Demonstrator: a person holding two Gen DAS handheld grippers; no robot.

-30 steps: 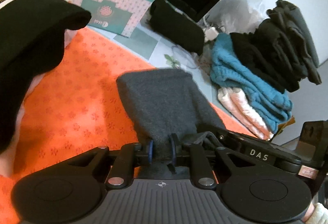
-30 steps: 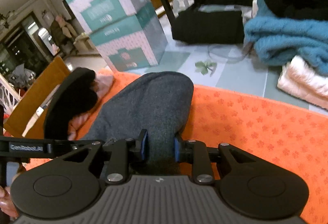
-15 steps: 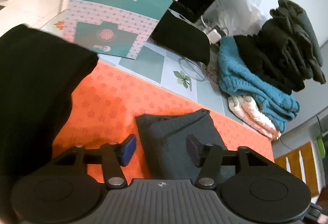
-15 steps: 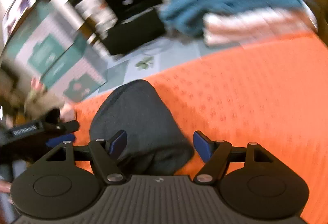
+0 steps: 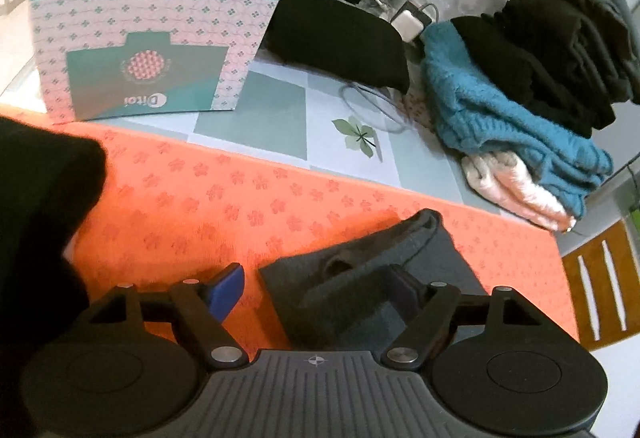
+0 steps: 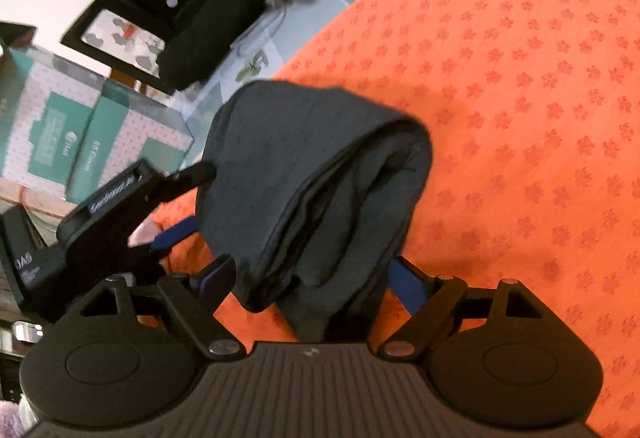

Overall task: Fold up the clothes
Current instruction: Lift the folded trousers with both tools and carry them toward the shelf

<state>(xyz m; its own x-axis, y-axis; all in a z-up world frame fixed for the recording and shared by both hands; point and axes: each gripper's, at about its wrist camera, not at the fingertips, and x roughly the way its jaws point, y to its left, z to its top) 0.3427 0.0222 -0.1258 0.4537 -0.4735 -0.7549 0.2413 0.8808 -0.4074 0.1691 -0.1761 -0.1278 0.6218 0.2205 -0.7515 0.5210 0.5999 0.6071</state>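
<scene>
Both claws, left claw (image 5: 316,286) and right claw (image 6: 312,278), had just opened wide, releasing the folded dark grey knit garment (image 6: 320,173) at lower centre on the orange flower-patterned cloth (image 6: 520,97). Folding of this piece looked finished; next it likely needs moving aside.

Teal box (image 5: 152,21), white charger (image 5: 408,23), cable (image 5: 372,105).

A: Item 1, left claw (image 5: 316,288)?
B: Pitched downward, jaws spread wide, having just been opening; pads press on nothing.
A: Item 2, right claw (image 6: 310,280)?
B: Same downward pitch, jaws likewise just opened wide, gripping nothing.
</scene>
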